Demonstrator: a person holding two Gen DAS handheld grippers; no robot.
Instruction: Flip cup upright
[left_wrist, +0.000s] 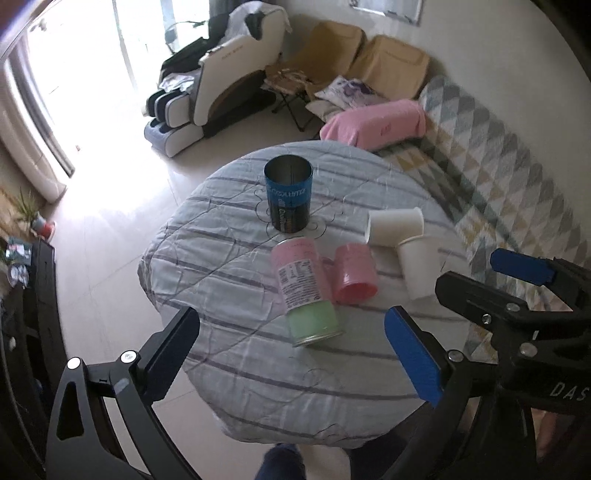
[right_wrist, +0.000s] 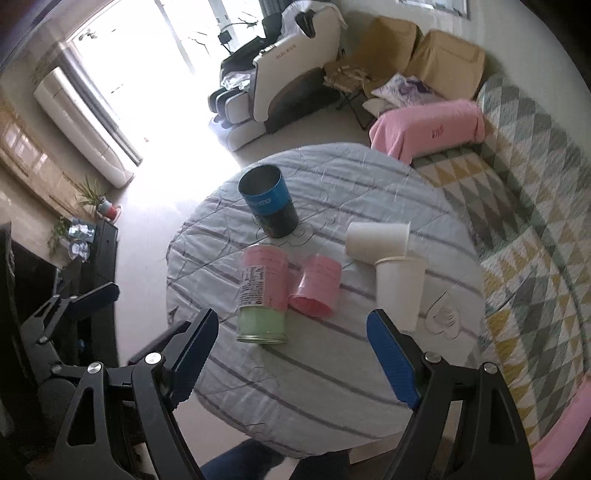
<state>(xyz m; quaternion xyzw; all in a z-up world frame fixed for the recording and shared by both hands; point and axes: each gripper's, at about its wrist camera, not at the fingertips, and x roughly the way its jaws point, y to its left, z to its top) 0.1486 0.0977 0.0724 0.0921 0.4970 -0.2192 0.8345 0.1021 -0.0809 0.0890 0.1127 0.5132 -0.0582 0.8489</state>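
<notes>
On the round cloth-covered table a pink cup lies on its side, mouth toward me. Two white paper cups lie tipped: one on its side, one leaning beside it. A pink and green can lies on its side left of the pink cup. A blue can stands upright with an open top. My left gripper and right gripper are open and empty above the near table edge.
A patterned sofa with a pink pillow runs along the right. A massage chair and cardboard boxes stand at the back. My right gripper shows in the left wrist view.
</notes>
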